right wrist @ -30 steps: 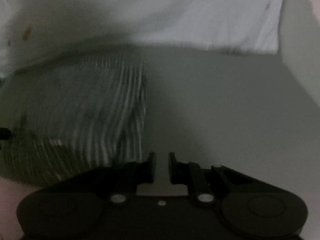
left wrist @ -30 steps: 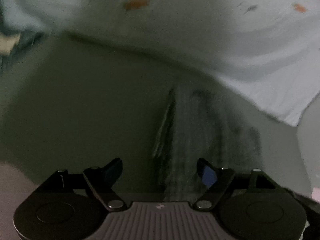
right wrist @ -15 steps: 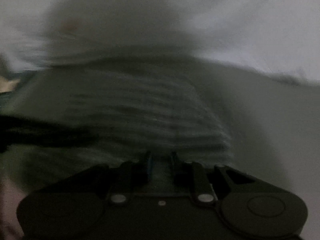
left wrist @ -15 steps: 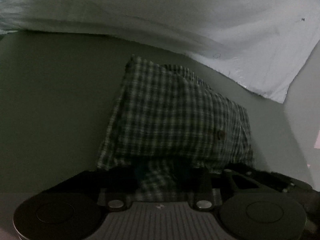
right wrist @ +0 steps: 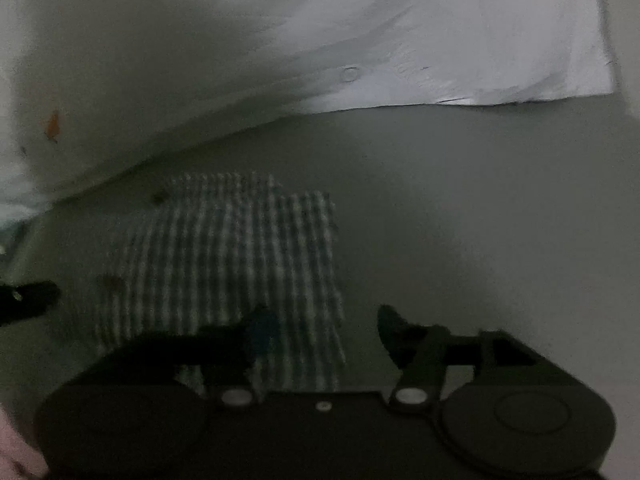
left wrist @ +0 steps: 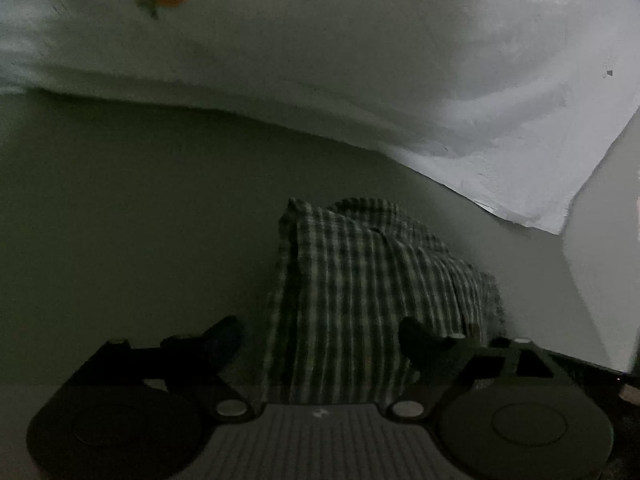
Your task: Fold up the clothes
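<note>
The checked shirt is seen lying folded into a compact bundle on a grey-green surface, which may be a bed or a desk; which of the two cannot be told. In the left wrist view the bundle is found straight ahead of the left tongs, its near edge running down between the two spread fingers and under the tool body. Its long axis is laid roughly along the line of those tongs, near to far, leaning slightly right at the far end. The left tongs are released, with nothing gripped; the cloth is merely framed by them.

In the right wrist view the shirt is placed ahead and to the left of the right tongs. The left finger is seen over its near right corner, while the right finger hangs over bare surface. These tongs too are spread wide and nothing is held. Whether cloth is touched by either tool cannot be told in the dim light.

Beyond the shirt, along the far side, a white sheet printed with small orange carrots is draped. A pale wall is seen at the far right.

The left tongs are judged the better centred on the bundle, so any further fold or tidying would be most easily begun from that side.
</note>
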The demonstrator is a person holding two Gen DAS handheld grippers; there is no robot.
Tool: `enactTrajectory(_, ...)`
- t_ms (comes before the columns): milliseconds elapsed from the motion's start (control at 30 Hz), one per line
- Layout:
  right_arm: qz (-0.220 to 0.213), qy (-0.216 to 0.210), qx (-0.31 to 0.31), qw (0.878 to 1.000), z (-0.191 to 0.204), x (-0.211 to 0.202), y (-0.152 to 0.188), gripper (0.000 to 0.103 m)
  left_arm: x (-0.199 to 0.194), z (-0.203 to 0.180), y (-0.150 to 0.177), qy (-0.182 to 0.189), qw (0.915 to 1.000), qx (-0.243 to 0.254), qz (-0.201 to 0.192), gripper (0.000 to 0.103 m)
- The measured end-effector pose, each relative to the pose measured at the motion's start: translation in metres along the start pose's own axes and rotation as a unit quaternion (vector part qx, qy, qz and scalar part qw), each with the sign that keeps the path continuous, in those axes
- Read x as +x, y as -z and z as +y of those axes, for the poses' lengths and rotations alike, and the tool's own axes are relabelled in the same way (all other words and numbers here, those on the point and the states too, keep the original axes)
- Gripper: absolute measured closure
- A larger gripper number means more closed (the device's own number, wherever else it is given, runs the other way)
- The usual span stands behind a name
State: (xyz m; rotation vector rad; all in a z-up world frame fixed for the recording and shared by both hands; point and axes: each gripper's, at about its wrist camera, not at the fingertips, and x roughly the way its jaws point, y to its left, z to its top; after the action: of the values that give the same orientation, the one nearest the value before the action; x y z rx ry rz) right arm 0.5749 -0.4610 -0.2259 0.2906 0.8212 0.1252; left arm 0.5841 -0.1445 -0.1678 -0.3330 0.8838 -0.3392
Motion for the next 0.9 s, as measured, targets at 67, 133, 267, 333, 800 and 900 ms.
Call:
enactTrajectory(67,0.017,-0.047,0.007,0.999,-0.010,0.019,-0.013,0.025,0.015,0.010,-0.011,0.035,0.9992,-0.011,0.018,0.015)
enactTrajectory(133,0.030,-0.073,0.001,0.997,-0.016,0.036,-0.025,0.022,0.033,0.020,-0.022,0.063,0.9970,-0.027,0.035,0.014)
enactTrajectory(267,0.038,-0.109,-0.041,0.992,-0.018,0.056,-0.044,0.017,0.061,0.036,-0.036,0.116,0.9906,-0.042,0.059,0.009)
enactTrajectory(333,0.045,-0.128,-0.062,0.989,-0.017,0.063,-0.052,0.017,0.071,0.042,-0.041,0.147,0.9856,-0.054,0.063,0.010)
enactTrajectory(800,0.005,-0.199,-0.022,0.980,-0.007,-0.005,-0.062,0.093,0.012,0.010,-0.036,0.192,0.9802,-0.049,0.012,0.082)
enactTrajectory(900,-0.063,-0.202,-0.018,0.977,-0.008,-0.068,-0.061,0.093,-0.027,-0.022,-0.037,0.211,0.9770,-0.008,-0.031,0.083)
